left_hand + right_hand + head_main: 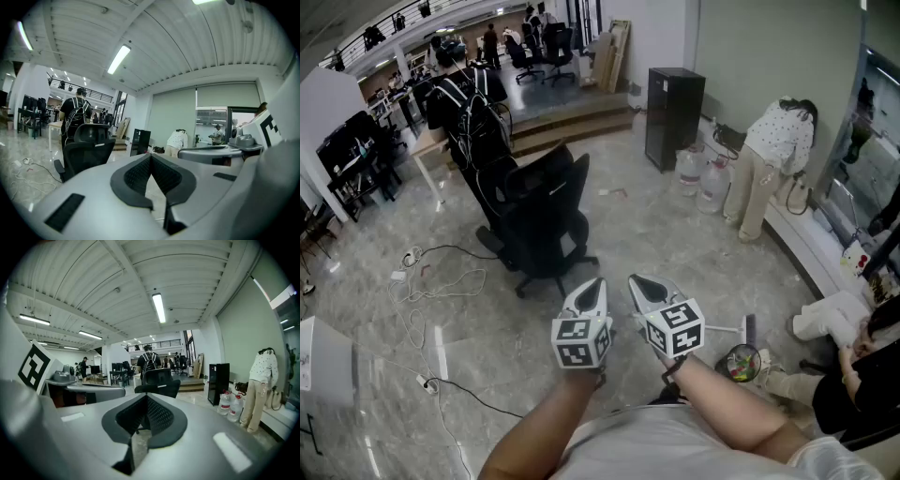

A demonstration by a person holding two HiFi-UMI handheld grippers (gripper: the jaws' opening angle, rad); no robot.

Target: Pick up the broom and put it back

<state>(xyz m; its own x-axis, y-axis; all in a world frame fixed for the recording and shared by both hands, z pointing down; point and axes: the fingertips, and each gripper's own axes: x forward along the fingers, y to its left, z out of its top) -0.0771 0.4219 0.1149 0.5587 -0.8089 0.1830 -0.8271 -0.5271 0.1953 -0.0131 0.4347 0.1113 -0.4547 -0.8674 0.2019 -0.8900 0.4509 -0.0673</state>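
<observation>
A thin white handle with a dark brush head, apparently the broom [742, 329], lies on the grey floor at the right of the head view, just right of my right forearm. My left gripper [593, 285] and right gripper [639, 282] are held side by side at waist height, pointing forward over the floor toward the black office chair [546, 220]. Both are shut with nothing between their pads. In the left gripper view the left gripper's [151, 157] pads meet at the tip; the right gripper view shows the same for the right gripper [146, 397]. The broom is in neither gripper view.
A small round bin [742, 362] with colourful contents stands by the broom. Cables [431, 281] trail over the floor at the left. A black cabinet [673, 117] and water bottles [703, 178] stand ahead right, where a person [769, 159] bends over. Another person [853, 375] crouches at the right edge.
</observation>
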